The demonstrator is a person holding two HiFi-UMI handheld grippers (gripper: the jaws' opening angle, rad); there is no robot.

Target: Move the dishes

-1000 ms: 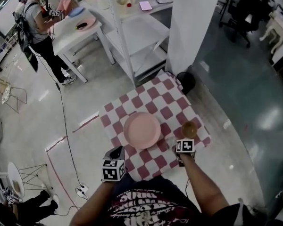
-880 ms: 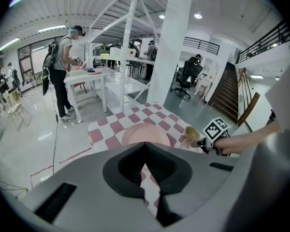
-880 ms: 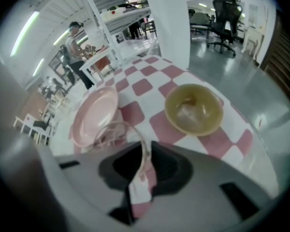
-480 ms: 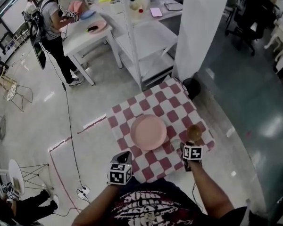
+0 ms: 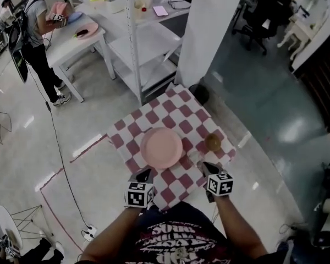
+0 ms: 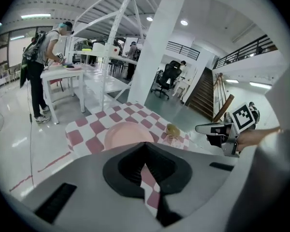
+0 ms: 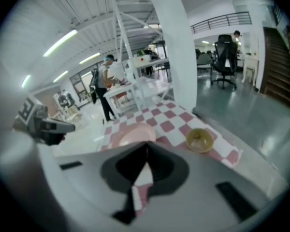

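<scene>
Centrally, red-and-white checkered cloth (image 5: 173, 113) spread out flat. Near its middle, pink plate (image 5: 161, 147). Over the near edge, left gripper (image 5: 145, 174) just short of the plate, jaws pressed together on nothing; right gripper (image 5: 203, 165) likewise clenched and empty. Just beyond it, toward the cloth's right edge, small yellowish bowl (image 5: 213, 142), apart from the plate.
</scene>
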